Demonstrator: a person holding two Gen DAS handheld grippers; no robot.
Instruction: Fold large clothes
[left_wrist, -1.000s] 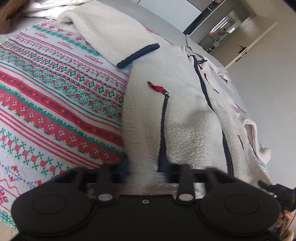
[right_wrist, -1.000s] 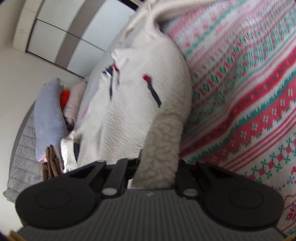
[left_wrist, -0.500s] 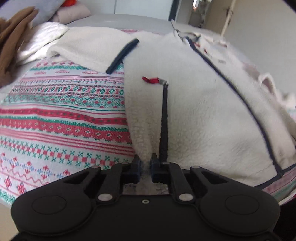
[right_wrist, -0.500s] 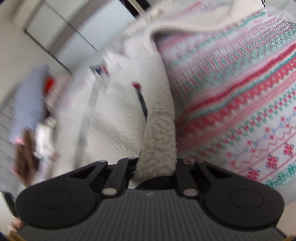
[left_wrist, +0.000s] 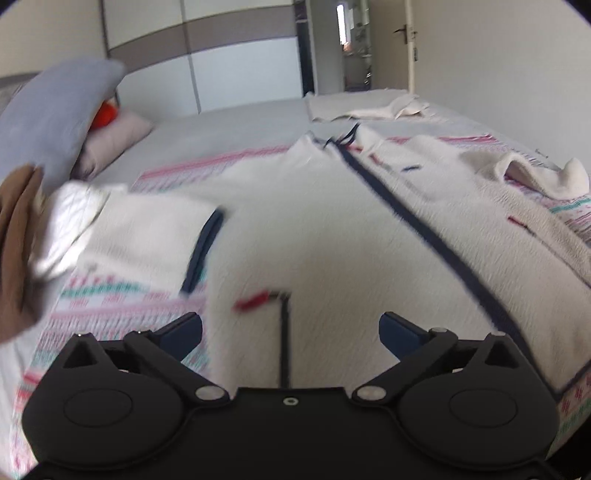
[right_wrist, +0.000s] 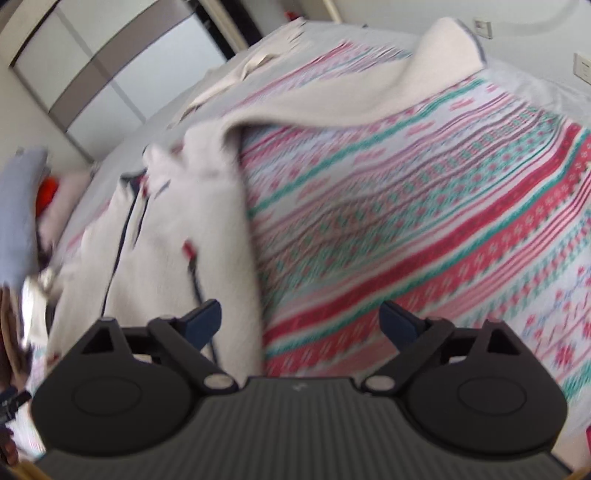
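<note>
Bedroom view, with white sliding wardrobe doors (left_wrist: 243, 74) at the back and a wide bed under a pale grey sheet (left_wrist: 229, 125), and over that sheet lies a knitted blanket with red, pink and green patterned stripes (right_wrist: 424, 221). Spread flat on the blanket is the white fleece jacket with navy zip trim (left_wrist: 332, 229), front up, its centre zip running away toward the wardrobe doors. One navy-cuffed sleeve (left_wrist: 147, 229) stretches out to the jacket's left; on the other side, the right wrist view shows a sleeve flung far out across the blanket. A red zip pull (left_wrist: 251, 303) sits on the pocket zip near the hem. The left gripper (left_wrist: 290, 332) hovers over that hem, fingers spread wide, nothing between them. The right gripper (right_wrist: 300, 320) is spread wide too, straddling the jacket's side edge where fleece meets blanket, holding nothing. Left of the jacket, a grey-blue pillow (left_wrist: 55, 107) leans up, with brown fabric (left_wrist: 16, 251) bunched at the frame edge. Both views are blurred.
</note>
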